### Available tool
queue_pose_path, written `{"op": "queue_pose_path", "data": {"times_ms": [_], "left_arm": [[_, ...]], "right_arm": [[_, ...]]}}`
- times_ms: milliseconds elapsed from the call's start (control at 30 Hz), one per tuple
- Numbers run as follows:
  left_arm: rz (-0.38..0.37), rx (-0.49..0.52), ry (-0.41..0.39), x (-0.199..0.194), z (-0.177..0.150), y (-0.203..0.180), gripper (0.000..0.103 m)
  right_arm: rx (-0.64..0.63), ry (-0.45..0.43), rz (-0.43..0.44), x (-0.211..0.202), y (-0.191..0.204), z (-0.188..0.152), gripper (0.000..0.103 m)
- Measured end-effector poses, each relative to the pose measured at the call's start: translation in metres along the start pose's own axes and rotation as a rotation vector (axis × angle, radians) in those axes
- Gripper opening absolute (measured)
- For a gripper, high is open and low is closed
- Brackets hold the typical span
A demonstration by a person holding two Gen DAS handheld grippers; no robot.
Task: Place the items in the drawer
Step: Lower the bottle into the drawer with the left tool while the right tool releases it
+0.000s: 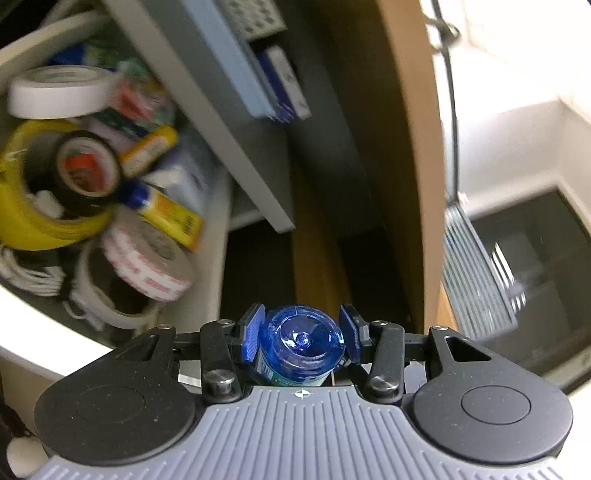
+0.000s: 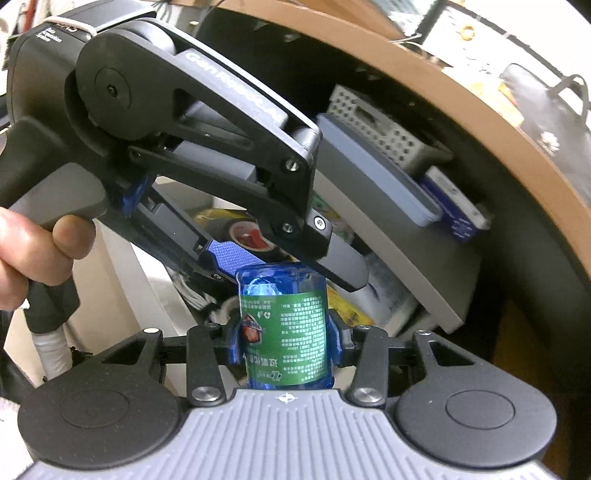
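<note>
Both tools clamp one blue bottle (image 2: 284,328) — left tool (image 1: 301,334), right tool (image 2: 284,336); open drawer (image 1: 207,258) of tape rolls upper left, wooden table (image 1: 410,147) edge above.

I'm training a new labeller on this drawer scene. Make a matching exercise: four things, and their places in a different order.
Things:
1. blue bottle
2. black tape roll
3. perforated basket
4. white tape roll

Places:
A. on the grey shelf
B. overlapping the yellow tape roll
C. between the fingers of the right gripper
D. beside the white wall of the drawer

Pairs: 1-C, 2-B, 3-A, 4-D
</note>
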State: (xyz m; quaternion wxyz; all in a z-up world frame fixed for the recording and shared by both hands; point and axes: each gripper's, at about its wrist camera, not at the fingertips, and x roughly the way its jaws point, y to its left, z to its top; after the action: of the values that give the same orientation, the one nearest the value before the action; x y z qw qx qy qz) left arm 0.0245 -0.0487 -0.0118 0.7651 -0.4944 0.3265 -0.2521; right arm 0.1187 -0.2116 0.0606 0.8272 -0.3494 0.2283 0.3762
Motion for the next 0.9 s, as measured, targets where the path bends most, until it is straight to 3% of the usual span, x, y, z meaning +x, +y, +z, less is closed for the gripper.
{"op": "queue_pose_path", "data": {"times_ms": [200, 267, 400, 667, 900], "left_arm": [[0.069, -0.044, -0.136, -0.019, 0.005, 0.012, 0.046], [0.12, -0.036, -0.182, -0.025, 0.01, 0.013, 0.045], [0.233, -0.032, -0.199, -0.033, 0.023, 0.021, 0.045], [0.367, 0.134, -0.224, -0.062, 0.043, 0.018, 0.043], [0.415, 0.31, -0.182, -0.093, 0.051, 0.018, 0.044]], "right_arm": [[-0.071, -0.013, 0.055, 0.025, 0.002, 0.012, 0.048], [-0.075, -0.009, 0.071, 0.032, -0.001, 0.012, 0.047], [-0.061, 0.004, 0.097, 0.048, -0.006, 0.011, 0.047], [0.028, -0.023, 0.155, 0.058, -0.006, 0.025, 0.047], [0.179, -0.018, 0.195, 0.07, -0.02, 0.038, 0.047]]}}
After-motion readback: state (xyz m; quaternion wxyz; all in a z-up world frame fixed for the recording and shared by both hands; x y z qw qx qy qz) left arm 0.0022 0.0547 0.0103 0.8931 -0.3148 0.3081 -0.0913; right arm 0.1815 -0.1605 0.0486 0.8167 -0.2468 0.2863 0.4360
